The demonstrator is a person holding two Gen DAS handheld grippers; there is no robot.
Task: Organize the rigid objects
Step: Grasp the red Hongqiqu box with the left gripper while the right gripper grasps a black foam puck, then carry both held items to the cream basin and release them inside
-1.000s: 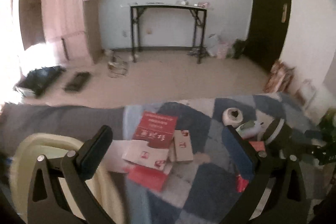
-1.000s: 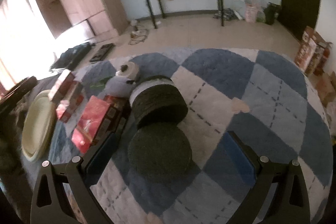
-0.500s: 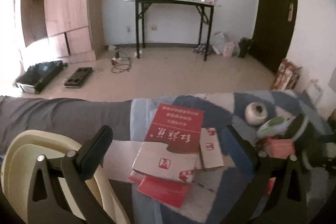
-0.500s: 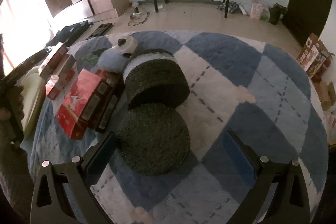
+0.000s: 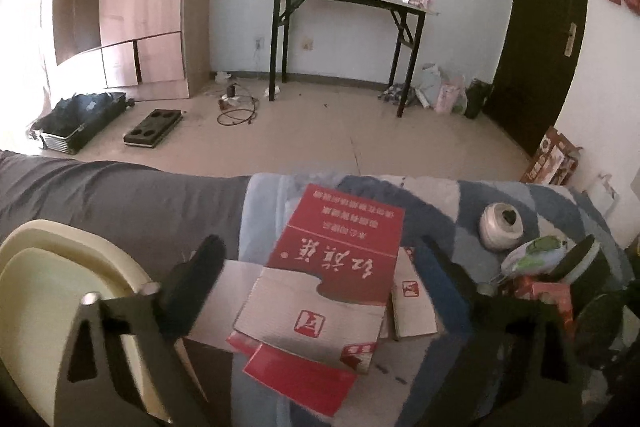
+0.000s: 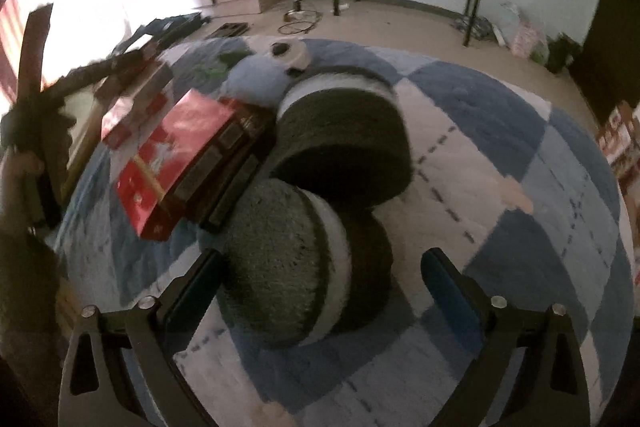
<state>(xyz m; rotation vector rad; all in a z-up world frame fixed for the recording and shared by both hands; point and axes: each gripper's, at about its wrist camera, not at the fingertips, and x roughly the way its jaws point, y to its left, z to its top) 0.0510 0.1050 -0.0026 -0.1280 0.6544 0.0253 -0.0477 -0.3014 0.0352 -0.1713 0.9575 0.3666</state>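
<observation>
Checkered blue rug (image 6: 500, 131) over a bed | left hand-held gripper (image 5: 320, 267) closing, pads clear of the red-and-white carton (image 5: 320, 291) between them: centre it, squeeze gently | right hand-held gripper (image 6: 320, 267) closing around the dark round cushion (image 6: 288, 267), not yet pressing: straddle its sides evenly.

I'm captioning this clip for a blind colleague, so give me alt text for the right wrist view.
The right gripper, jaws closing but not yet touching, frames the nearer dark round fuzzy cushion with a white band on a blue and white checked rug. A second matching cushion lies just behind, beside a red rectangular box.
</observation>
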